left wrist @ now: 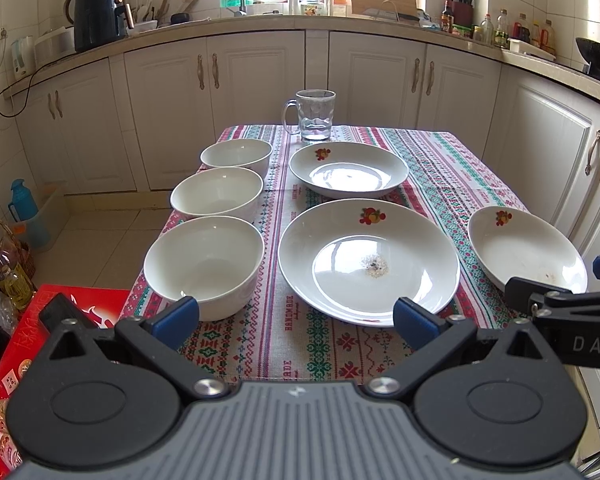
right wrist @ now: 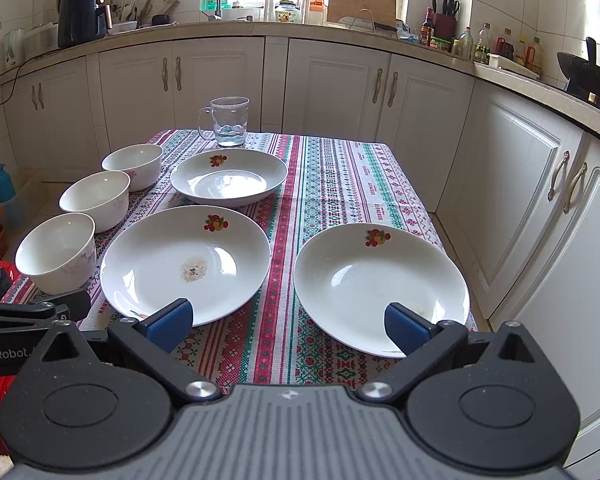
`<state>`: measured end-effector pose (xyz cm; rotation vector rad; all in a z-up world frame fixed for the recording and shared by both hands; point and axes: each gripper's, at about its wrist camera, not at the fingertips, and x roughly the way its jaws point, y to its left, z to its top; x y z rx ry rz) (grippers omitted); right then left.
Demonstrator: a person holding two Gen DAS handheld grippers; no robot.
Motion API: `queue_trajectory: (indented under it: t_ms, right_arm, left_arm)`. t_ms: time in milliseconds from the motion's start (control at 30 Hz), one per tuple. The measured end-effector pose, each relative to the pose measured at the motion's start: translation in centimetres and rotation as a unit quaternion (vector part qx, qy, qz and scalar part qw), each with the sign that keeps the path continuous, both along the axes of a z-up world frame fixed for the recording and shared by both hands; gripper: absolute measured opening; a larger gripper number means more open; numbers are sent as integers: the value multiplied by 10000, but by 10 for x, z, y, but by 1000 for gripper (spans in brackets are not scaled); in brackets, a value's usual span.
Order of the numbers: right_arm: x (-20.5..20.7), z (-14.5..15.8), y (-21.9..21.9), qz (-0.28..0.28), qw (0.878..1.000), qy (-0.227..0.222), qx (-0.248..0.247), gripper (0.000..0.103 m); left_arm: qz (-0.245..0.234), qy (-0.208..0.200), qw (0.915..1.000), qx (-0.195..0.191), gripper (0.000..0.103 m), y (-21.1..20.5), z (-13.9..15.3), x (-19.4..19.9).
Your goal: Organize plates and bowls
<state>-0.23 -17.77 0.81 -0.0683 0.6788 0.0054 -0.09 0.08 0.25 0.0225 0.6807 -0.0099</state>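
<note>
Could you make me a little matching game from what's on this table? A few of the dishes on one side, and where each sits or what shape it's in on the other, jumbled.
Things:
1. glass mug
2. middle plate
3. right plate
4. nearest bowl

Descriptions:
A. speck of crumbs at its centre
B. far end of the tablecloth, clear, with a handle
C. plain white, front of a row of three, left side
D. alone on the right side, under the right gripper's right finger

Pairs: 1-B, 2-A, 3-D, 4-C
</note>
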Motion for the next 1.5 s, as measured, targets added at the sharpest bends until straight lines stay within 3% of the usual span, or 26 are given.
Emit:
queue_trajectory:
  t_ms: [733, 900, 1200, 1500]
  right_arm:
    - [-1, 2, -2, 25, 10000, -71, -11, 103]
    - [0, 1, -4, 30, 9999, -96, -32, 103]
    - [7, 5, -10, 20, 9998, -185, -48, 103]
    - [18, 6, -29, 23, 9997, -229, -71, 103]
  left_arm:
    - [0, -83, 9999, -112, 102, 0, -1, 0]
    - [-118, -174, 9998, 10, 102, -2, 3, 2]
    - [-427, 130, 9976, -534, 102, 4, 4, 18]
    - [-613, -64, 9977, -278, 102, -5, 9, 35]
